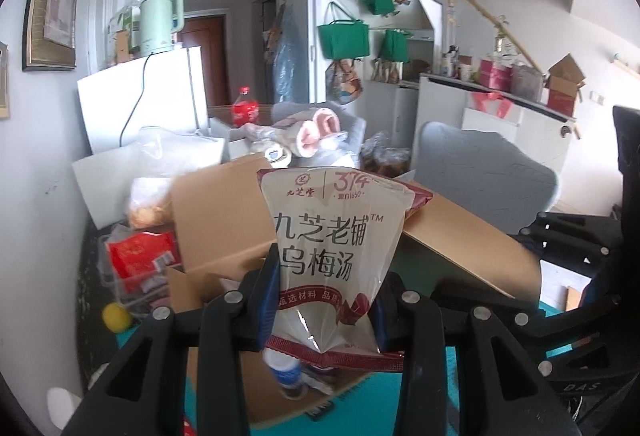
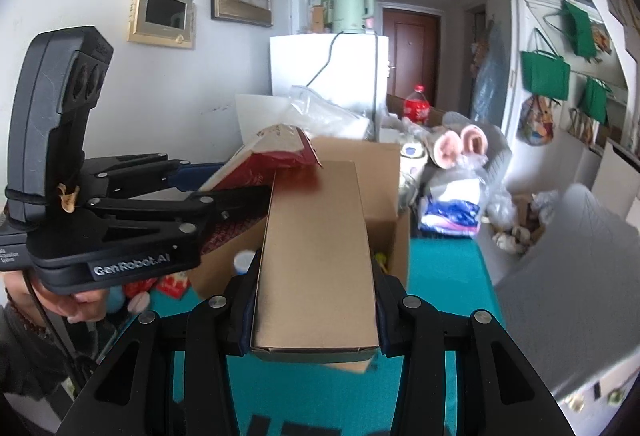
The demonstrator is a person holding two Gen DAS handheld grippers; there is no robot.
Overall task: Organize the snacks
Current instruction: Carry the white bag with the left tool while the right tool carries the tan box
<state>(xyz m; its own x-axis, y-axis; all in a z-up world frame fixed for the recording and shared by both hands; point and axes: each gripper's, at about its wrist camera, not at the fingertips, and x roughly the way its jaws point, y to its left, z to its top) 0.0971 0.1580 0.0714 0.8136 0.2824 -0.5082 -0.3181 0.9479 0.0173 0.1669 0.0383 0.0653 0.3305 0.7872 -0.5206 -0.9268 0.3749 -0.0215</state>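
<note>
The left hand-held gripper (image 1: 326,300) pinches a white pouch (image 1: 336,236) by its lower part, its blue pads pressed on both sides; the pouch stands upright above the open carton (image 1: 224,220). The right hand-held gripper (image 2: 314,312) clamps a long brown box (image 2: 316,260) between its 2 fingers, held above the teal desk (image 2: 444,276). In the right view the left hand-held gripper (image 2: 256,176) appears at the left, its pouch (image 2: 276,152) over the carton (image 2: 376,164). Behind the carton lie a plush toy (image 1: 316,128) and a cola bottle (image 1: 245,108), with a white fridge (image 1: 144,100) beyond.
</note>
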